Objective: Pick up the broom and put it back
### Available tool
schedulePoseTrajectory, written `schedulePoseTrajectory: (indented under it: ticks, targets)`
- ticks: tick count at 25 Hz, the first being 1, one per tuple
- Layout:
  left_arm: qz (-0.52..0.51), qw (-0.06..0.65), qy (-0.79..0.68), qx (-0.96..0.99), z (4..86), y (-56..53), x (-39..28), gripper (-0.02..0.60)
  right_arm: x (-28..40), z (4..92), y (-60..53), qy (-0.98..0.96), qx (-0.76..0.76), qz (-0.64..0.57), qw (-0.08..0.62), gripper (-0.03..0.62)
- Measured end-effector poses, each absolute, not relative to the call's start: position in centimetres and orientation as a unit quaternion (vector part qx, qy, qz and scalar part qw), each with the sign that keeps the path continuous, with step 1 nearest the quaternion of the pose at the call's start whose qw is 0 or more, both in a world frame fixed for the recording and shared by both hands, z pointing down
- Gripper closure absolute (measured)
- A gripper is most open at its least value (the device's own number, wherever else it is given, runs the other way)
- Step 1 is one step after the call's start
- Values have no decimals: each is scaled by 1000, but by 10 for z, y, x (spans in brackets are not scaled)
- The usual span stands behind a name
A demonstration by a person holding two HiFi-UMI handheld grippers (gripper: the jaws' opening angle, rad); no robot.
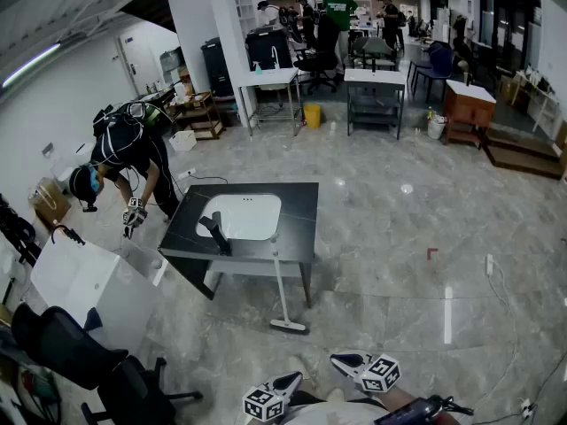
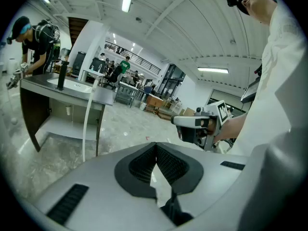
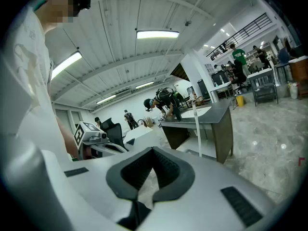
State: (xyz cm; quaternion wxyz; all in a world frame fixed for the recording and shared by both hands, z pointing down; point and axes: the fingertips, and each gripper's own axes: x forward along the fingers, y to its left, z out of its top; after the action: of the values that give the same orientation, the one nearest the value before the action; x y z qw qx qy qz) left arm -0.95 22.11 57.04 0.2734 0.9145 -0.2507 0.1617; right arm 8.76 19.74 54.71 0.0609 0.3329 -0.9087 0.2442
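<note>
Jaws of the left hand-held gripper (image 2: 155,153) and of the right hand-held gripper (image 3: 153,157) were seen pressed together with nothing between them. Both were held low and close to the body, well apart from the broom (image 1: 280,283). The broom was propped upright against the near edge of the dark table (image 1: 301,204), its head resting on the floor (image 1: 381,264). Trouble could be expected if the thin white handle were reached with the jaws not yet parted. It would then be nudged rather than gripped and, being only leaned, could be sent sliding along the table edge and down onto the floor. Were it clamped far from its balance, the long handle could be swung in the pads. The table, or the person (image 1: 128,162) bent over at the table's left side, could then be struck while it was carried.
</note>
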Motion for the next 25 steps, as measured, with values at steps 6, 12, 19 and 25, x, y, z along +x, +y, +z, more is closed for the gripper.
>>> schedulePoseTrajectory:
  ticks: [6, 12, 19, 25]
  targets:
    - [160, 276, -259, 912, 562, 237, -23, 569, 89, 541, 213, -895, 367, 247, 62, 576]
    - [155, 279, -264, 910, 563, 230, -41, 569, 81, 535, 200, -894, 376, 238, 61, 576]
    - [154, 275, -271, 909, 559, 204, -62, 569, 63, 536, 180, -891, 378, 241, 65, 576]
    - [148, 272, -270, 912, 560, 175, -77, 569, 51, 542, 161, -889, 381, 243, 76, 576]
